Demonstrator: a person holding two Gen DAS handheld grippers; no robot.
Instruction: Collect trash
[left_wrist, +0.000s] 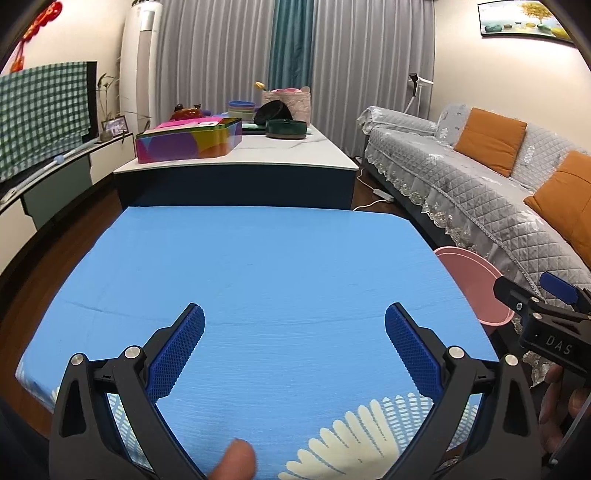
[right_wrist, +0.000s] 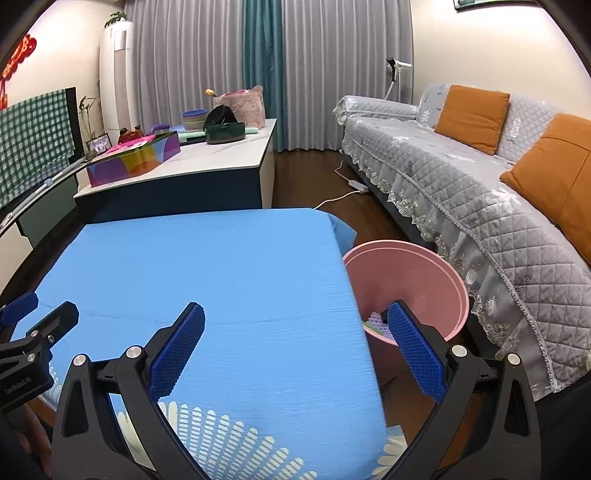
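Observation:
A pink bin (right_wrist: 436, 284) stands on the floor at the right edge of a table under a blue cloth (right_wrist: 207, 280). Some pale, patterned trash (right_wrist: 376, 322) lies at its bottom. The bin also shows in the left wrist view (left_wrist: 476, 280). My left gripper (left_wrist: 294, 325) is open and empty over the blue cloth (left_wrist: 258, 280). My right gripper (right_wrist: 295, 325) is open and empty, straddling the table's right edge, its right finger (right_wrist: 413, 350) in front of the bin. Each gripper shows at the other view's side: the right one (left_wrist: 546, 306), the left one (right_wrist: 33, 332).
A grey quilted sofa (right_wrist: 480, 192) with orange cushions (right_wrist: 471, 114) runs along the right. Behind the blue table a white-topped table (left_wrist: 295, 151) bears a colourful box (left_wrist: 188, 142), bowls and a basket. A TV cabinet (left_wrist: 55, 173) lies left. A white cable (right_wrist: 343, 192) lies on the floor.

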